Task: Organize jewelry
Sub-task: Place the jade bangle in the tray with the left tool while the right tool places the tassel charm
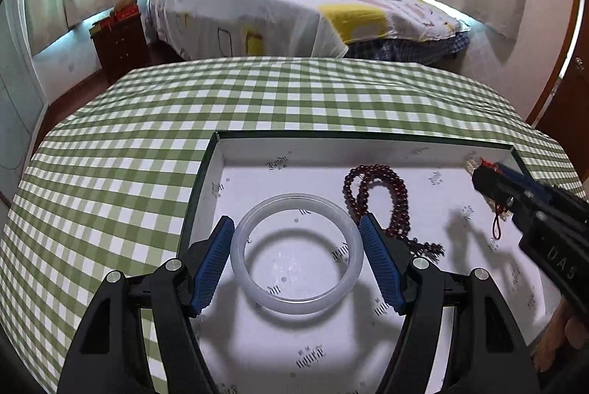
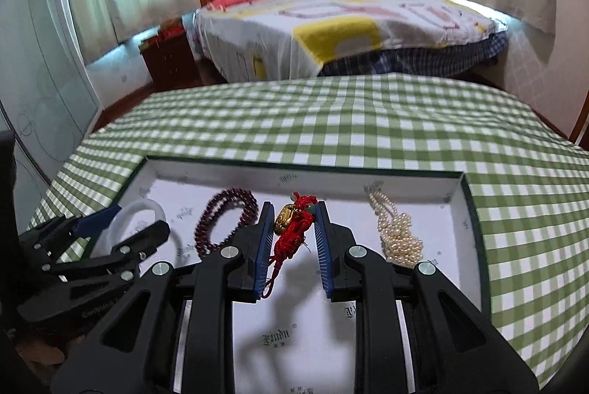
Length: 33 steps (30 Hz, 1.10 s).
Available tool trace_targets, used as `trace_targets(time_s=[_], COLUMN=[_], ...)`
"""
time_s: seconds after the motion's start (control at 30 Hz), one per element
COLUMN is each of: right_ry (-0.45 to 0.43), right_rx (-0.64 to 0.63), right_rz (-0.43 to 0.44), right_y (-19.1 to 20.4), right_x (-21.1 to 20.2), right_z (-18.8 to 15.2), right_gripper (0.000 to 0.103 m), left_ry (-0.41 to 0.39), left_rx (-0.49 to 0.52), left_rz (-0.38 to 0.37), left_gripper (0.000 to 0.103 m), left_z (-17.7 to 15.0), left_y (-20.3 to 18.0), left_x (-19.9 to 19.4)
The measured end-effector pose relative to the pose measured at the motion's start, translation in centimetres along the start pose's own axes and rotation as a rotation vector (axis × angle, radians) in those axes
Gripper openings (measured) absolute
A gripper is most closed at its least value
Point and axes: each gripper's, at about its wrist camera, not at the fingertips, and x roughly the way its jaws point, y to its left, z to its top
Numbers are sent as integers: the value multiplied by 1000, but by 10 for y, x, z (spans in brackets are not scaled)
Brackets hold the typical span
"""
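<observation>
The left gripper (image 1: 297, 252) is holding a white bangle (image 1: 296, 254) between its fingers, low over the floor of the open box (image 1: 228, 156). The right gripper (image 2: 292, 234) is gripping a red knotted charm (image 2: 292, 230), seemingly lifted. Dark red beads (image 2: 224, 224) and pearls (image 2: 397, 235) are lying in the box.

Left gripper (image 2: 121, 228) perhaps hides half the bangle (image 2: 141, 210).

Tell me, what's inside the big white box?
Inside the box: a white bangle, dark red beads, a red knotted charm with a gold piece, and pearls. The grippers cover the box's near part.
</observation>
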Motion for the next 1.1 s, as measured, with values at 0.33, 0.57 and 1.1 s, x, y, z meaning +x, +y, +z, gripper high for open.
trace_targets(time_s=[0.33,0.57,1.1], right_ry=[141,164,-39], right_rx=[11,3,0], right_rz=[7,4,-15], right_y=[-5,-7,-6], right_x=[26,30,-26], right_z=[8,9,4], right_gripper=[23,41,47], left_ry=[151,176,-63], left_rx=[5,23,31], left_rz=[4,20,1], left_gripper=[68,69,75], left_z=[12,11,11], left_y=[-4,-6,-7], left_x=[26,31,-19])
